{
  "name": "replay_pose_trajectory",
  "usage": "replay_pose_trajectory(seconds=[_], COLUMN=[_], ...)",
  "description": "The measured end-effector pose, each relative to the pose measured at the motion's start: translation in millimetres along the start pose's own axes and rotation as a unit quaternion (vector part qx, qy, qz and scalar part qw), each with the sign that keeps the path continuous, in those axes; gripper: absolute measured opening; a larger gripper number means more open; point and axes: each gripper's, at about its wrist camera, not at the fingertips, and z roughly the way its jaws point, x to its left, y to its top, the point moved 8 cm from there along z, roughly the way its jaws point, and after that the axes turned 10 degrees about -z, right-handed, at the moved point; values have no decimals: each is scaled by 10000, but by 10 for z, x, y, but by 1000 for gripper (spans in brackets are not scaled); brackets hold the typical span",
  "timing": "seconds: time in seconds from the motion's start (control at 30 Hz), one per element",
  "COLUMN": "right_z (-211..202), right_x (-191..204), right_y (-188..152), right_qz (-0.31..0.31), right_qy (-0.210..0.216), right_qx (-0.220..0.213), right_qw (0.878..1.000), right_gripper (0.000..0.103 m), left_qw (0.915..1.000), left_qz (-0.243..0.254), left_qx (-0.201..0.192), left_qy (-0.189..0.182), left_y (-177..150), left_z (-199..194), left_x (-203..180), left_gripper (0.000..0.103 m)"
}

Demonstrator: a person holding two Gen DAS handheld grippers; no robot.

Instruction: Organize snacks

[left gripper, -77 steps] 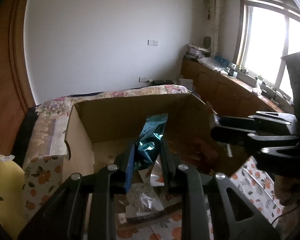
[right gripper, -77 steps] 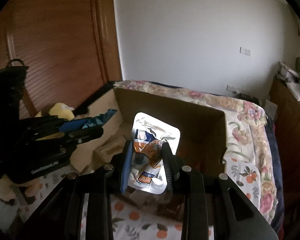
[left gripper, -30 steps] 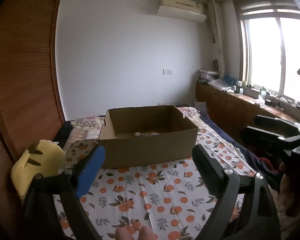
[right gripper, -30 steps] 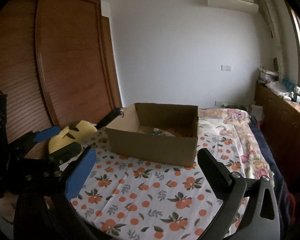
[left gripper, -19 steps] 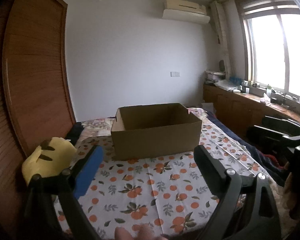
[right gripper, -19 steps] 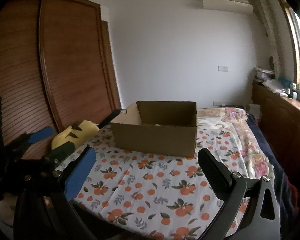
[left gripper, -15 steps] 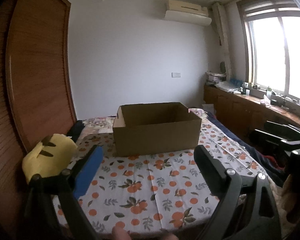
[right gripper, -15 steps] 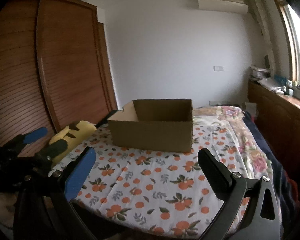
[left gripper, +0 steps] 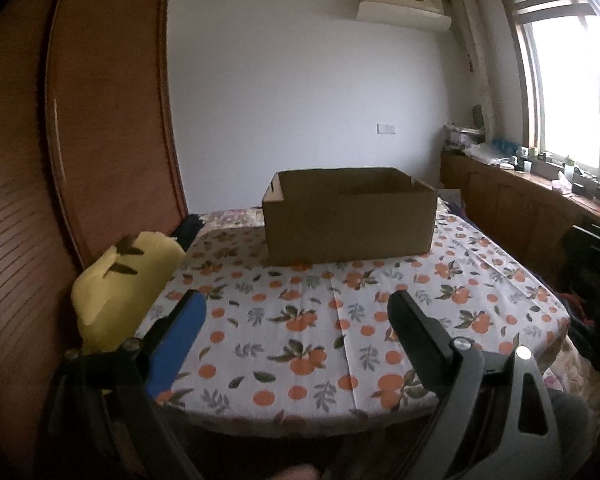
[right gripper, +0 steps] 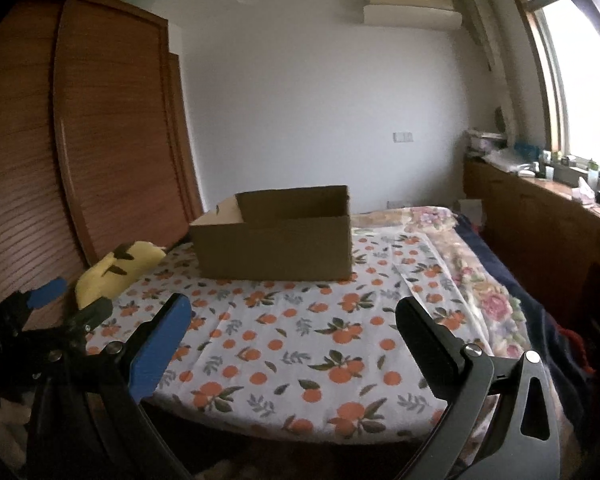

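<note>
Both tongs spread wide, empty: left gripper, right gripper. Cardboard box at 12 o'clock, well apart, long axis crosswise; left marginally nearer

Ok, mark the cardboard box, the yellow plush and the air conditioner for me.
cardboard box [left gripper: 348,224], left wrist view, near wall.
yellow plush [left gripper: 120,280], left wrist view, middle of its body.
air conditioner [right gripper: 412,14], right wrist view, front panel.
</note>
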Motion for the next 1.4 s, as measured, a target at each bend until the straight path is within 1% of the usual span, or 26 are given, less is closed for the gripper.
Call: replay_pose_trajectory(seconds=[0.13,0.3,1.4], right_z=[20,33,43], right_x=[-36,-76,-101], right_y=[-115,-168,-192], right_qz=[36,-16,-133], right_qy=[-150,-325,-464], right_qx=[103,124,229], right_qw=[9998,9994,9986], right_gripper=[103,103,103], left_qw=[9999,10000,9998], left_qz=[-47,20,41], left_qx=[109,34,-142], left_qy=[10,69,91], left_y=[-114,-129,-9], left_z=[45,37,-49], left_x=[32,40,67], left_gripper=[93,93,93])
